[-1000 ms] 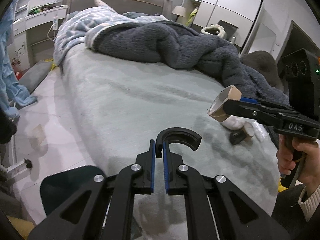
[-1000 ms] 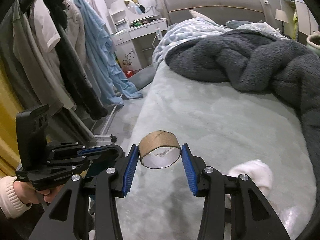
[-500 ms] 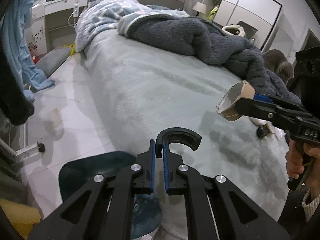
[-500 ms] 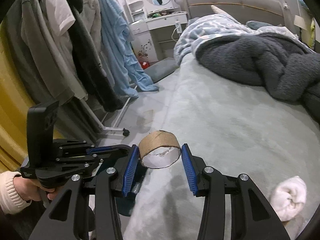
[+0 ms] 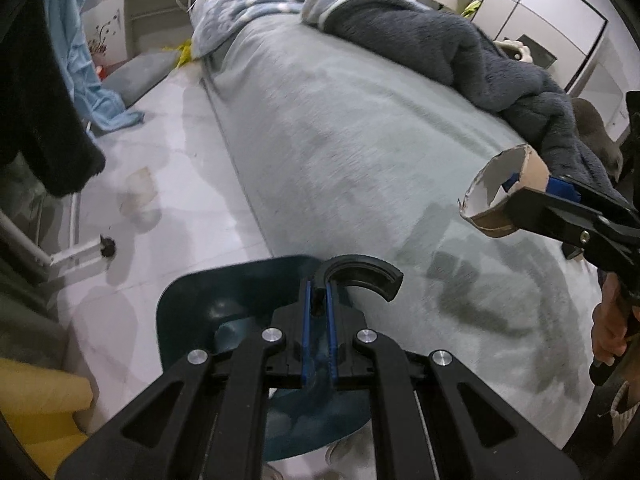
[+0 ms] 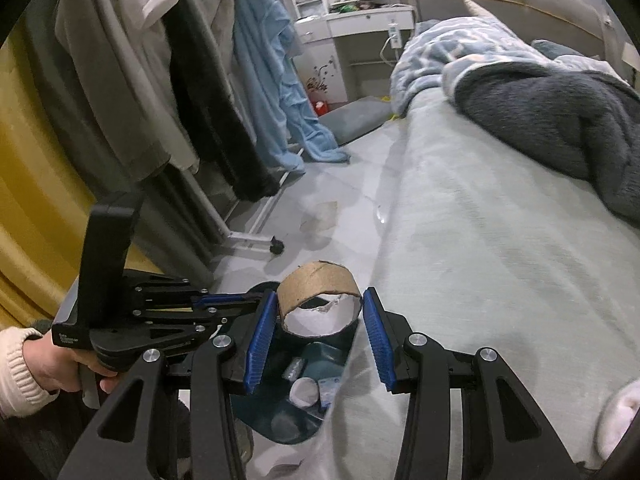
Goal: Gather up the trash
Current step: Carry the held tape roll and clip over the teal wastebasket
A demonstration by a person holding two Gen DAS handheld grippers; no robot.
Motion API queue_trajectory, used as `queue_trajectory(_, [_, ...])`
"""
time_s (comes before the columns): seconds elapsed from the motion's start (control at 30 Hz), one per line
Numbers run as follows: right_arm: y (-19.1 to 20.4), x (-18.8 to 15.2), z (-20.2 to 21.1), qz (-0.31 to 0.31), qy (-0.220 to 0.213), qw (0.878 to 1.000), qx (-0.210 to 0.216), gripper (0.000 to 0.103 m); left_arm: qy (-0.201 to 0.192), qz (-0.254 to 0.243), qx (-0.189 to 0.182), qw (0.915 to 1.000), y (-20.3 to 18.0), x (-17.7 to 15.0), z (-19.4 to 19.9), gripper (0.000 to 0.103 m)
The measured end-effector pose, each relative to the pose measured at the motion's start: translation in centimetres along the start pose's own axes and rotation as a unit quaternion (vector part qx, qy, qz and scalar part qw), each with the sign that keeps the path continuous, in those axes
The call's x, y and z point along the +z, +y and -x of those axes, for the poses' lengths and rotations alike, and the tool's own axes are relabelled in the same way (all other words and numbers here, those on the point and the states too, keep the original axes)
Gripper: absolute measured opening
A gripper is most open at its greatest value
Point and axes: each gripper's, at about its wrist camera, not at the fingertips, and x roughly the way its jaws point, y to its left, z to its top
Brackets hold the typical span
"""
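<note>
1. The right gripper [image 6: 320, 330] was seen clamped on a cardboard tube [image 6: 318, 298], a short roll core with a torn white inner edge, pinched from both sides by the blue pads [image 6: 260, 342].
2. In the left wrist view the same cardboard tube [image 5: 502, 194] was shown held up in the air above the foot end of the bed [image 5: 360, 140], not touching the cover.
3. The left gripper [image 5: 318, 312] was closed tight, its blue pads pressed on the stem of a black hook [image 5: 356, 276], a C-shaped piece sticking out past the fingertips.
4. A dark teal trash bin [image 5: 192, 316] was parked on the floor right against the side of the bed, directly under the left gripper.
5. From the right wrist camera the trash bin [image 6: 316, 356] was spotted below the tube, with some bits already in it: a white cup-like thing [image 6: 304, 392] and a pale wrapper [image 6: 330, 390]. What exactly those were couldn't be made out.
6. A dark grey fleece blanket [image 6: 560, 120] was bunched up further along the bed, next to a blue patterned quilt [image 6: 432, 52].
7. Clothes [image 6: 160, 60] were hung on a rack along the left side, with a light blue robe [image 6: 272, 80] draped down to the floor.
8. A white sock-like bundle [image 6: 618, 412] was caught at the lower right edge of the right view, too blurred to pin down.
</note>
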Motion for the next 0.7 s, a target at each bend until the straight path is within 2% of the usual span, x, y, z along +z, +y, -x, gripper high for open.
queue_trajectory(0.33, [1.8, -0.2, -3.3, 0.019, 0.034, 0.999, 0.006, 0.045, 0.087, 0.048, 0.007, 0.9951, 4.0, -2.4, -2.4, 0.008])
queue_trajectory(0.63, [3.8, -0.9, -6.2, 0.031, 0.066, 0.997, 0.013, 0.045, 0.142, 0.058, 0.013, 0.9881, 5.5, -4.1, -3.8, 0.009])
queue_trajectory(0.67, [3.9, -1.1, -6.7, 0.033, 0.071, 0.997, 0.014, 0.045, 0.146, 0.057, 0.015, 0.9875, 5.6, -4.3, -3.9, 0.011])
queue_trajectory(0.7, [4.1, -1.3, -7.1, 0.033, 0.076, 0.996, 0.014, 0.045, 0.152, 0.056, 0.015, 0.9867, 5.6, -4.5, -3.9, 0.019])
